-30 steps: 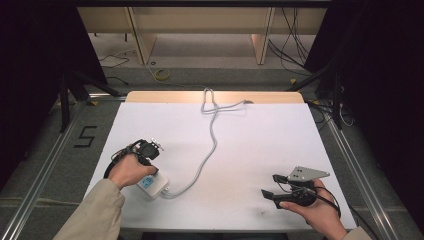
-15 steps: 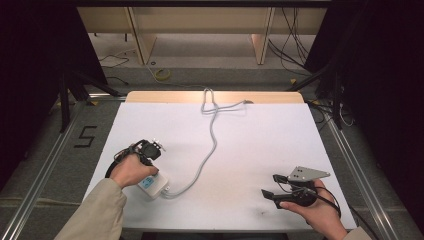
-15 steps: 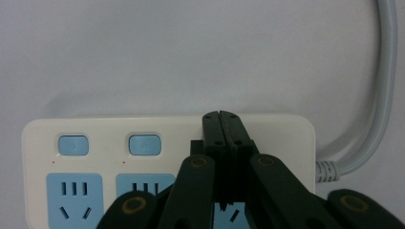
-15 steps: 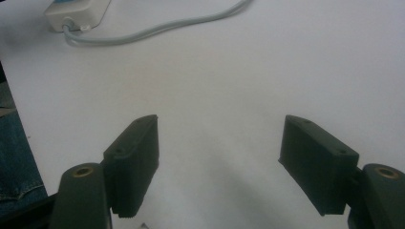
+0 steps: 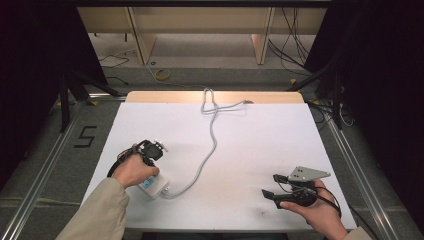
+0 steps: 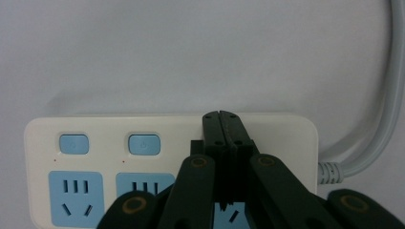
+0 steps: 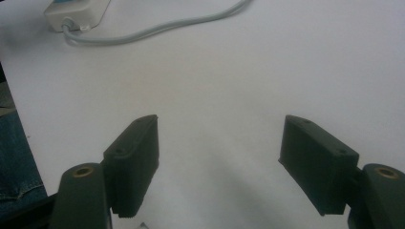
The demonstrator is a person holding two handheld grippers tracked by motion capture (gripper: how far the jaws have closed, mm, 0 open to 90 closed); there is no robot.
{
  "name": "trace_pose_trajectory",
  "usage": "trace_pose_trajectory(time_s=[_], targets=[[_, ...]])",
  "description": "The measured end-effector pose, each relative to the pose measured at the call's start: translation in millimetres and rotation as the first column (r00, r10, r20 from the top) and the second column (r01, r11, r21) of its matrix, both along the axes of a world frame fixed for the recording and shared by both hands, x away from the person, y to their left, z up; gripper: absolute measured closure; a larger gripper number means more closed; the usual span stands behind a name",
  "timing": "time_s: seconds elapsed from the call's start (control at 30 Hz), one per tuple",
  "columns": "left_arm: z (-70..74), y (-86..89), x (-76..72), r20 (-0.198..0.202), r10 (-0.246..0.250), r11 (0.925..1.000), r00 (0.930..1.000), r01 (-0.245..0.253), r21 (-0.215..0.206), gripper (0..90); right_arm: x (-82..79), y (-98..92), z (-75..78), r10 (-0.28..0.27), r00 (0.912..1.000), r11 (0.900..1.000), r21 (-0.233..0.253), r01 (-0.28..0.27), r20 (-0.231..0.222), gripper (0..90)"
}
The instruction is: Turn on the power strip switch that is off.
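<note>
A white plastic power strip (image 6: 172, 167) with blue sockets and two blue push switches lay flat on the white bench (image 5: 260, 145), near the bench's front-left corner. Judged from its look, it was a rigid, hard-shelled block, fairly light, with smooth sides that could slip under a narrow pinch. The safest hold would be across its short width at the middle of the body, or at the end where the cable enters, never on the switches.

A thick grey power cable (image 5: 210, 150) left the right end of the power strip through a ribbed strain relief, curved away across the bench, and ran to a loose loop at the far edge. It looked stiff enough to drag on the strip and swing it if lifted.

The left hand-held gripper (image 6: 223, 114) sat directly over the power strip. Its two black jaws were pressed together with nothing between them, tips resting over the strip's top face near the far edge, right of the second blue switch. Whether the tips touched the plastic could not be told.

The right hand-held gripper (image 5: 274, 185) was held well apart from the power strip, to its right near the bench's front-right corner. Its jaws stood wide apart and empty above the bare bench, pointing towards the strip.
</note>
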State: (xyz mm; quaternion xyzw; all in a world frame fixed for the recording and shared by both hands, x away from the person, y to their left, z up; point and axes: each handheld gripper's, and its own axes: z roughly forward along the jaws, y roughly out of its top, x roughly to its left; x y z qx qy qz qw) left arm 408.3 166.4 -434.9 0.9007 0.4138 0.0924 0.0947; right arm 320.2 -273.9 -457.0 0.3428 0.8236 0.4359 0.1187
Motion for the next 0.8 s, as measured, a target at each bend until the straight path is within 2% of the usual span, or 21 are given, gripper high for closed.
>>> trace_pose_trajectory(time_s=[0.2,0.4,0.8], targets=[[0.2,0.4,-0.3,0.002,-0.001,1.0,1.0,0.001,-0.003,90.0,0.2,-0.2,-0.1,0.001,1.0,1.0,-0.001,-0.001,-0.001,29.8],[0.2,4.3,0.0,0.001,0.02,0.9992,0.9998,-0.02,-0.035,90.0,0.6,-0.2,-0.2,0.0,1.0,1.0,0.002,0.0,-0.001,29.8],[-0.2,3.6,-1.9,0.015,0.022,0.9992,0.9997,-0.021,-0.034,90.0,0.4,-0.4,0.0,0.0,1.0,1.0,0.002,0.0,-0.001,29.8]])
